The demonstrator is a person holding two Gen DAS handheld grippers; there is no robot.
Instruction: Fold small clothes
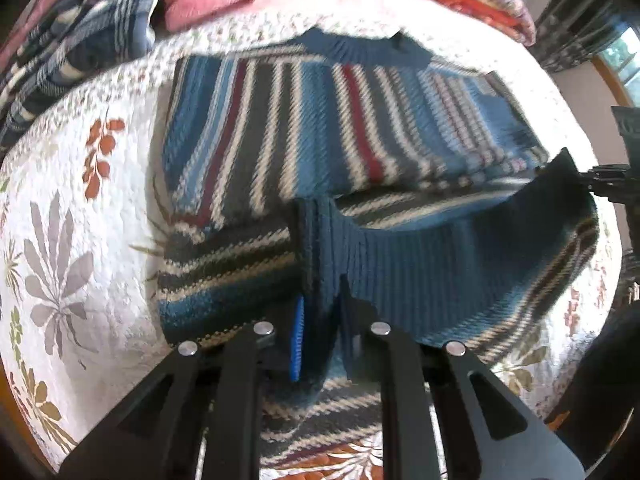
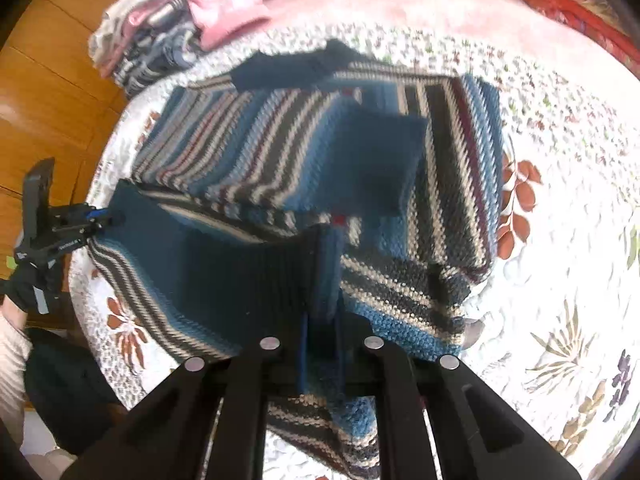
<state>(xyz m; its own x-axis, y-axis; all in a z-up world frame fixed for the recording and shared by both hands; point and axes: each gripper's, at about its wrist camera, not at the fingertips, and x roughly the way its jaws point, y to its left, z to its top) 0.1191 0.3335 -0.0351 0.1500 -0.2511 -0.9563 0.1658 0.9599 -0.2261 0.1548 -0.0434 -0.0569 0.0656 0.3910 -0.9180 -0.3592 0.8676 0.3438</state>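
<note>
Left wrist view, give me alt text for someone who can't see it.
The left tongs pinch the ribbed blue hem of a striped knit sweater, lifting it over a floral quilt. The right tongs grip the same hem at the far right; other clothes are piled behind.

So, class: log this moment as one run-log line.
left gripper: shut on sweater hem | right gripper: shut on hem | sweater: on quilt, mid-fold

Sweater [image 1: 320,120] motion-blurred; clothes pile [image 2: 160,40] seemingly cut off.
</note>
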